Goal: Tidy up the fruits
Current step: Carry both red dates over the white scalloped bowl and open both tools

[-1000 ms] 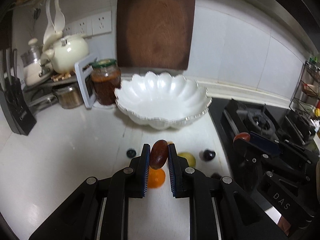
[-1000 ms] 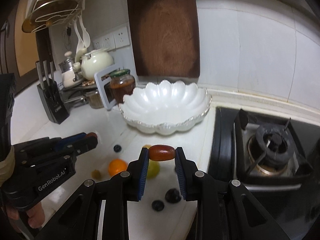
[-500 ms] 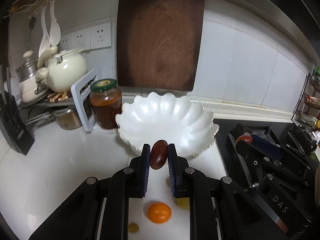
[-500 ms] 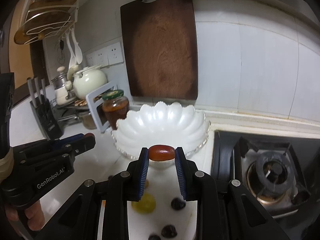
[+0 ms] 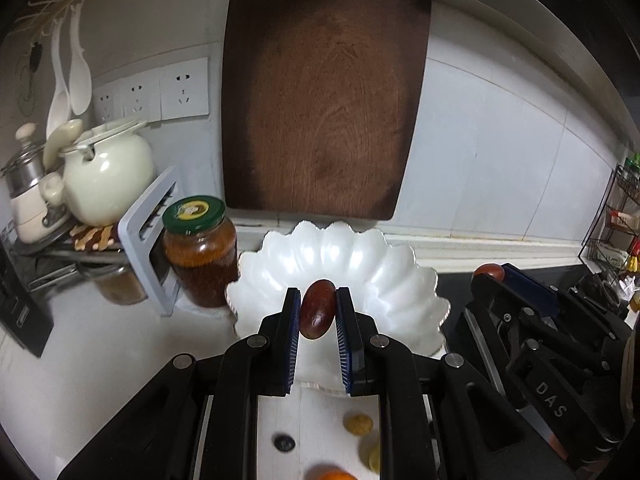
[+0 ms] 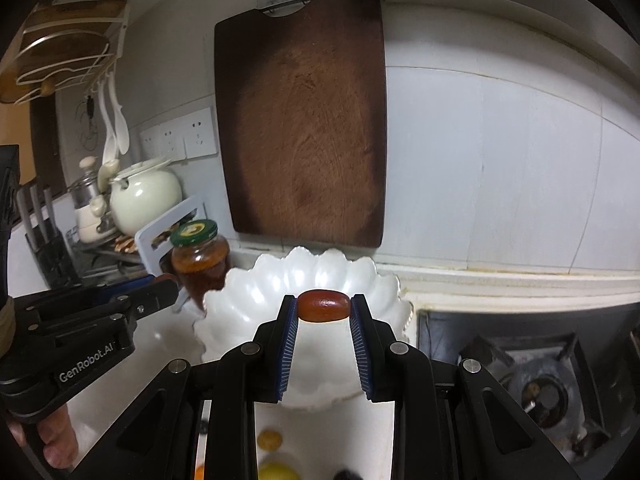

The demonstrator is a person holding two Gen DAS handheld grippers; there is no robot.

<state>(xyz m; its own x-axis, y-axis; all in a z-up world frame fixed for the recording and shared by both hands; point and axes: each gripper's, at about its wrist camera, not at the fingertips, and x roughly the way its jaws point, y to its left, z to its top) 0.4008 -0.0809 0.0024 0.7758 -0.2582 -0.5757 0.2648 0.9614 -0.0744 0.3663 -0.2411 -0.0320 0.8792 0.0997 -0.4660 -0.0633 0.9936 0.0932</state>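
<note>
The right claw (image 6: pixel 323 309) grips a red date (image 6: pixel 323 305) above the white bowl (image 6: pixel 248 300).

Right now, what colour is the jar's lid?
Dark green with a yellowish label; the jar lid shows best in the left wrist view.

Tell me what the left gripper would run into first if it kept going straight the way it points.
Most likely the white scalloped bowl: the left gripper, shut on a reddish-brown fruit, points down into its hollow. The bowl looks empty, so its inner wall would come first, though depth is hard to judge here.
</note>
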